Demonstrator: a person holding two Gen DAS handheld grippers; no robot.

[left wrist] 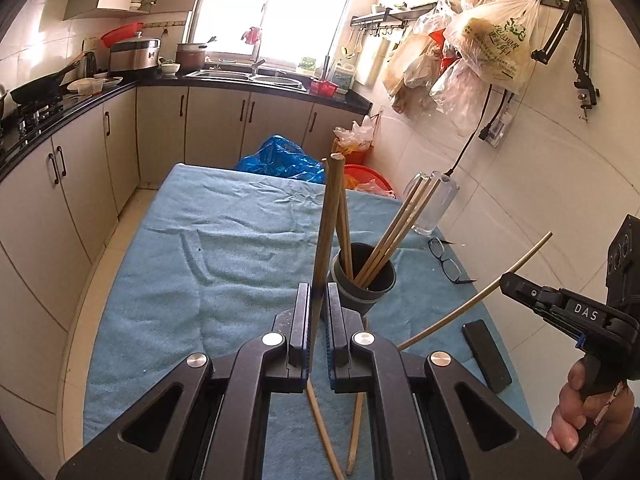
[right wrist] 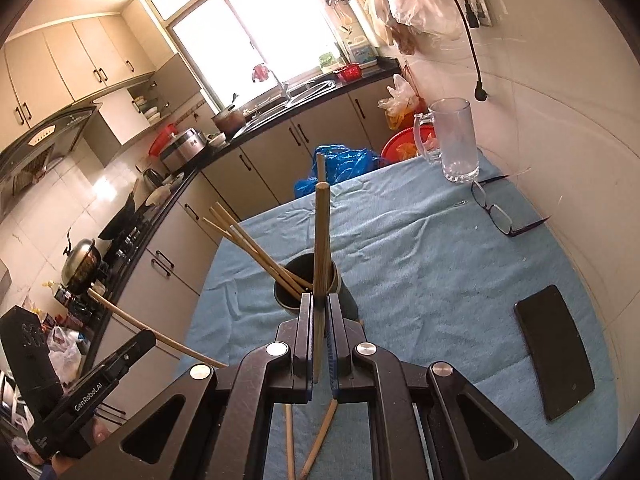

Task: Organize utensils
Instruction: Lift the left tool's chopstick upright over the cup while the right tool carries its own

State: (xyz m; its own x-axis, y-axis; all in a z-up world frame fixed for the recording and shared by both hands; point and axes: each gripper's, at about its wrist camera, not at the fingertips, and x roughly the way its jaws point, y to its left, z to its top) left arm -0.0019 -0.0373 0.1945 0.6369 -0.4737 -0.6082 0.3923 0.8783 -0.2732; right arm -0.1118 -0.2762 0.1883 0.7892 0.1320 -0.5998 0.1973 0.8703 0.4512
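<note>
left gripper (left wrist: pixel 319 312): clamped, angled down | right gripper (right wrist: pixel 319 316): clamped, angled down

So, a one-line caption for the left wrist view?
Left gripper clamps an upright chopstick before the dark holder on the blue cloth.

The cup (right wrist: pixel 310 284) of chopsticks (right wrist: pixel 256 250) stands mid-counter (right wrist: pixel 420 260); glasses (right wrist: pixel 500 212) and mug (right wrist: pixel 454 140) lie behind right, phone (right wrist: pixel 556 352) nearer right

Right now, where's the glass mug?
The glass mug stands upright at the far right corner of the blue-clothed table by the tiled wall, just beyond the eyeglasses; in the left wrist view chopsticks partly hide it.
</note>
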